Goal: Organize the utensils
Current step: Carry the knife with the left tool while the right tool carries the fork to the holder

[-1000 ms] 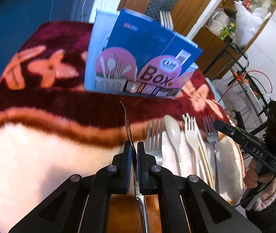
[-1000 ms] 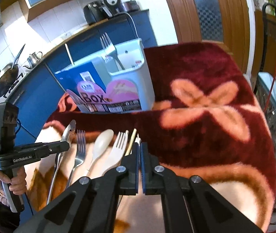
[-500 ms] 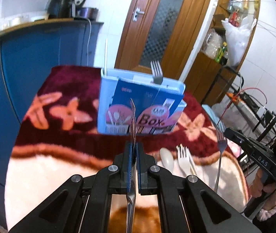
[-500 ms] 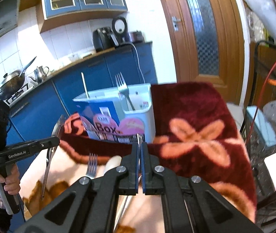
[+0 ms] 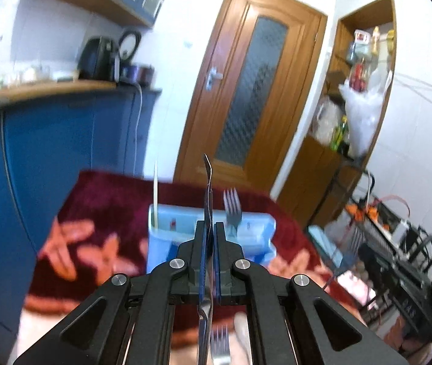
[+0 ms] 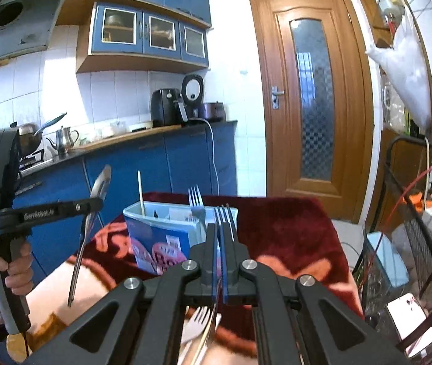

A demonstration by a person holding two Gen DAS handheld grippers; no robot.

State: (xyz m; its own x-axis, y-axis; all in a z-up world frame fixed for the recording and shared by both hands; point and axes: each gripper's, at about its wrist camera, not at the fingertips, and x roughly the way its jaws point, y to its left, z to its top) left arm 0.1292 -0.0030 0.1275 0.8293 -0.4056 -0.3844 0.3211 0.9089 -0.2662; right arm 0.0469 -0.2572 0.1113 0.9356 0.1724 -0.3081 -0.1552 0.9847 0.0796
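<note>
Both tools are up off the flowered red blanket [image 6: 292, 231] now! The left gripper [image 5: 209, 243] pinches a steel spoon [image 6: 94, 210] mid-handle, the right gripper [image 6: 219, 245] clamps a steel fork [image 6: 224, 217], and each has risen to face the pale blue utensil box [image 6: 167, 228] ahead — dropping them in looks next.

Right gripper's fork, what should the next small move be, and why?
Probably carry it forward until it hangs over the open top of the blue holder. The right gripper has its fingers shut on the fork, tines up, and the holder sits ahead and lower, with another fork already standing inside.
</note>
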